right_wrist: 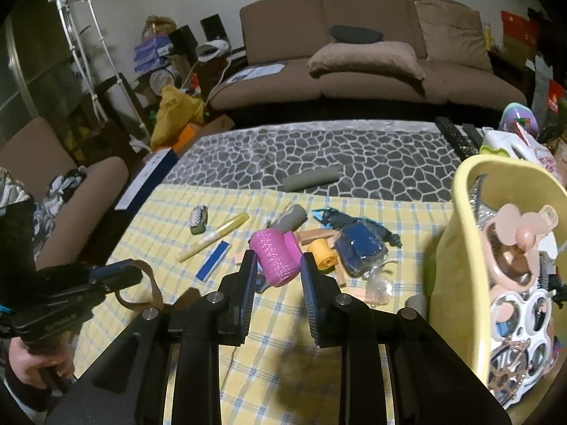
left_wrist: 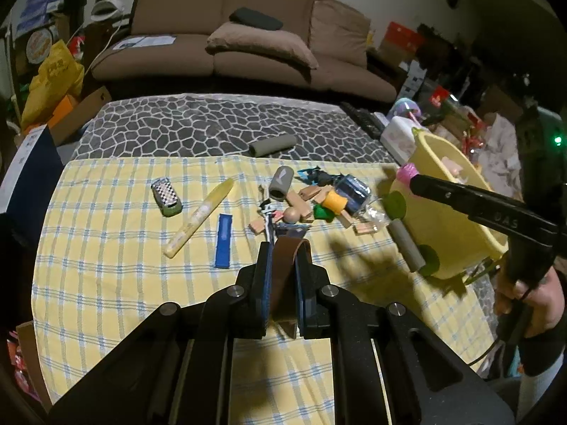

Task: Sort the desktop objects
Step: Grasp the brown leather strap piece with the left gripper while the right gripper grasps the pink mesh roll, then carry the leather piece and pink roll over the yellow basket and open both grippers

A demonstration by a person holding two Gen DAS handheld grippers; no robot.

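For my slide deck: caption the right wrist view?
Right tongs hold a pink roll beside the yellow basket.

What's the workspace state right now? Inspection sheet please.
Surface: yellow checked cloth over a stone-pattern cover.
Job's things: yellow basket at the right, partly filled; toy car, blue bar, yellow tube lie apart; mixed pile mid-cloth.
Clutter: grey roll off the cloth.
Grippers: left gripper shut on brown strap; right gripper holds pink roll.
Cables: thin cord under the right gripper.
Surroundings: brown sofa, boxes, bags.
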